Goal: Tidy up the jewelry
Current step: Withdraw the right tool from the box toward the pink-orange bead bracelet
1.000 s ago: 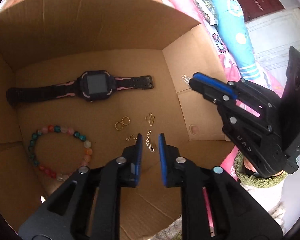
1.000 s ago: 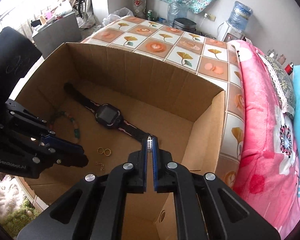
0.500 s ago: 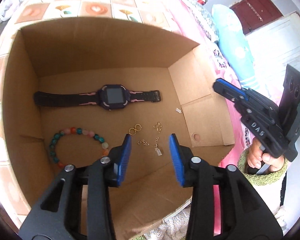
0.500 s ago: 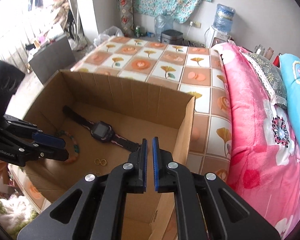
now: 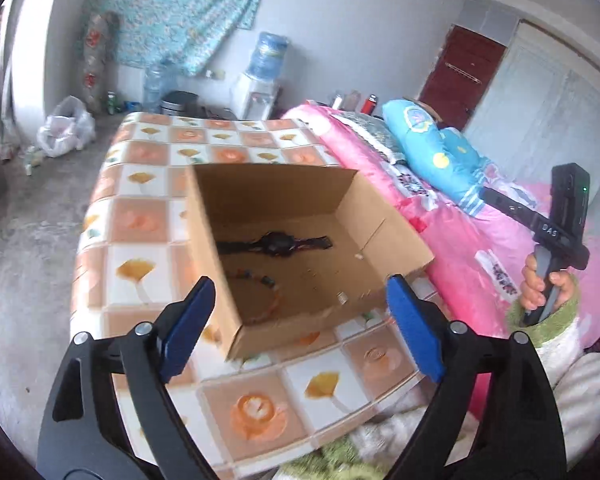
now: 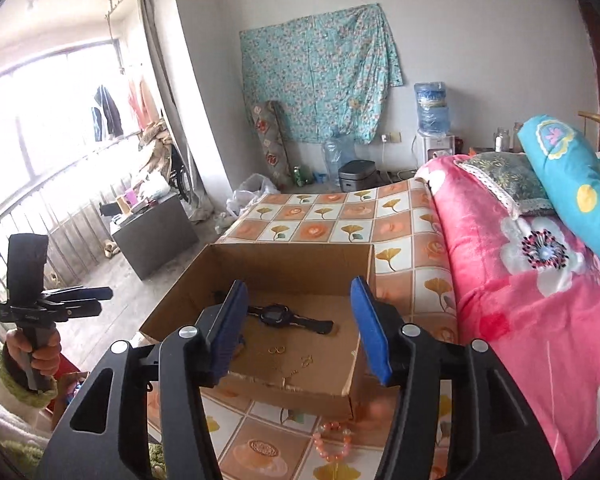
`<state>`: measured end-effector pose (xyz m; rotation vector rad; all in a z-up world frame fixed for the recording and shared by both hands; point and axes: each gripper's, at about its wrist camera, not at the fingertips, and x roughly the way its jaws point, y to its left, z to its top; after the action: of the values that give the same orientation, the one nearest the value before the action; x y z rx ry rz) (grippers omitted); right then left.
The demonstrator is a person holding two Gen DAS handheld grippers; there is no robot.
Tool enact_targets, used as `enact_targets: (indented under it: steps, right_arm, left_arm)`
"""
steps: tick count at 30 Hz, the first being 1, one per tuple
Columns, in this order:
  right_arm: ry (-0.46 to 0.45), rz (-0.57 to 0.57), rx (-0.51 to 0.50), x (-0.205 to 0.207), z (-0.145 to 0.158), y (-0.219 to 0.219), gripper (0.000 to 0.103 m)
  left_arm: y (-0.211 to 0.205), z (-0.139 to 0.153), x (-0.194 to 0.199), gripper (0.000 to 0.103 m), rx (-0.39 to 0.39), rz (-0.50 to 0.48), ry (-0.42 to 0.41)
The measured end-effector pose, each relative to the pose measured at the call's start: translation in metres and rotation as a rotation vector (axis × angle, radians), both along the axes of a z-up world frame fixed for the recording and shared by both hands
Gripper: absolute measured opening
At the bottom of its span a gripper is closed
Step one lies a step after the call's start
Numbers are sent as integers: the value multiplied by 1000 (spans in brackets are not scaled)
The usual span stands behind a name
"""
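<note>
An open cardboard box (image 5: 216, 240) (image 6: 180, 304) sits on a tiled-pattern bed cover. Inside lie a black watch (image 5: 278, 243) (image 6: 276, 315), a coloured bead bracelet (image 5: 266, 284), two gold rings (image 6: 277, 349) and small gold earrings (image 6: 306, 360). A pink bead bracelet (image 6: 334, 440) lies outside, in front of the box. My left gripper (image 5: 300, 328) hangs above the box's near edge, jaws opening wide, nothing between them. My right gripper (image 6: 300, 328) is likewise back from the box, jaws opening and empty. Each gripper shows in the other's view, held by a hand (image 5: 540, 280) (image 6: 36, 352).
A pink flowered blanket (image 6: 520, 280) and blue pillow (image 6: 572, 168) lie right of the box. A grey cabinet (image 6: 156, 232), water dispenser (image 6: 432, 128) and bags stand across the concrete floor. The bed's near edge is just below the box.
Both grippers pulled up and back out of the box and their jaws opened. The small silver piece the right gripper held is gone from its jaws.
</note>
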<state>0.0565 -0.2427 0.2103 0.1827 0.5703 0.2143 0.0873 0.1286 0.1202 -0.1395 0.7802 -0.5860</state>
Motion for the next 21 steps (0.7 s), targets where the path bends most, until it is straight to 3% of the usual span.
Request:
enact_targets:
  steps: [4,9,12,14,21]
  right_arm:
    - [111,-91,-46,-26,-38,1,58]
    - [299,-156,-142,-18,-113,14,57]
    - [394,-164,-234,3,-153,22,43]
    - [430,-170,-267,12,-167,22,39]
    - [494,-139,-235,30,-185,20,14]
  left_arm:
    - [11,-32,-30,85,145,115,59]
    - [-12,-83,-38,85,253,99,167]
    - [-36,-107,-39,85,315,45,180]
    - [-50,-118,-37,85,342,31,199]
    - [-67,-134,-29,85,369,57,214]
